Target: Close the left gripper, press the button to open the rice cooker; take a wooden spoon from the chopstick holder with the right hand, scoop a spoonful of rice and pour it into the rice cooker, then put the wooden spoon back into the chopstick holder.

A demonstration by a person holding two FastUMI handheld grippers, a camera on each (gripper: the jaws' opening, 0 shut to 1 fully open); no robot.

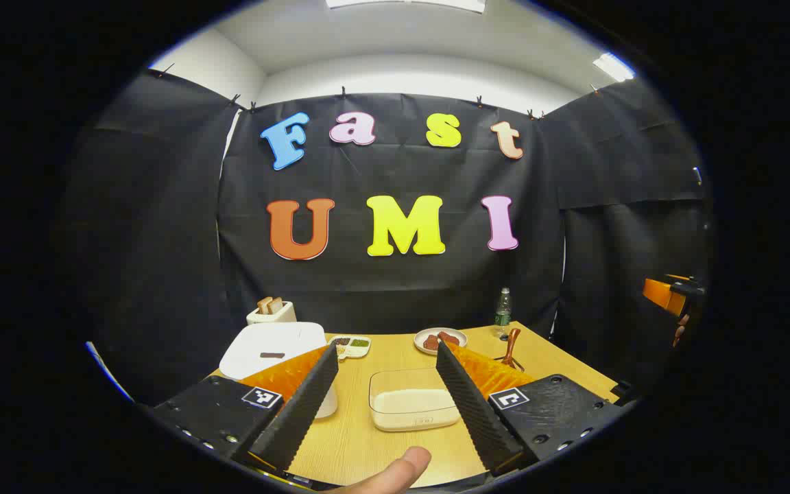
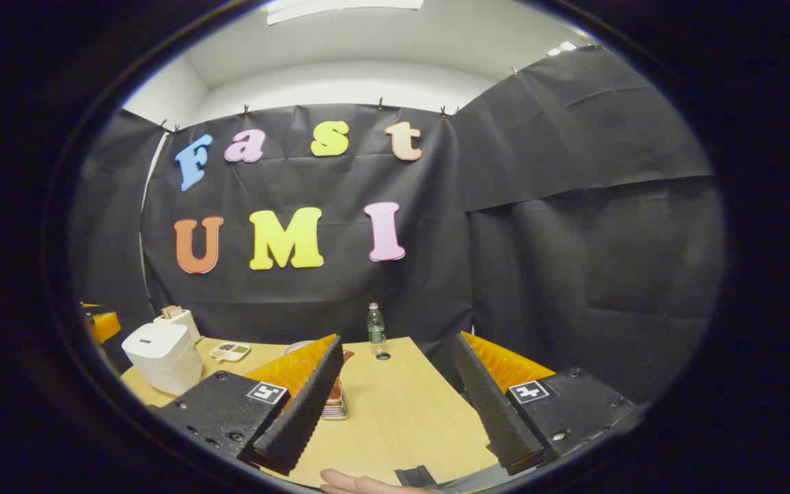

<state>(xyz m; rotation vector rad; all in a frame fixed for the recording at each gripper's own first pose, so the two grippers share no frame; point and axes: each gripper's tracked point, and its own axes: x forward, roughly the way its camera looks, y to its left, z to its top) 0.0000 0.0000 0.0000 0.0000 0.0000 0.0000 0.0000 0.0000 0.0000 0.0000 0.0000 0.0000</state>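
Observation:
In the left gripper view, my left gripper [image 1: 385, 348] is open above the wooden table [image 1: 347, 439]. The white rice cooker [image 1: 275, 346], lid down, sits behind its left finger. A clear box of rice [image 1: 414, 405] lies between the fingers. The wooden spoon [image 1: 511, 342] stands upright in the chopstick holder [image 1: 509, 361], beyond the right finger. In the right gripper view, my right gripper [image 2: 398, 339] is open and holds nothing. The chopstick holder [image 2: 335, 409] and the spoon's top [image 2: 346, 356] peek out from behind its left finger. The rice cooker [image 2: 160, 357] stands far to the left.
A toaster with bread [image 1: 270, 312], a small divided dish [image 1: 352, 345], a plate of food [image 1: 439, 339] and a bottle [image 1: 502, 312] line the table's back. The other gripper [image 1: 669, 295] hovers at far right. A thumb [image 1: 398, 472] shows below. Black tape [image 2: 415, 475] marks the near edge.

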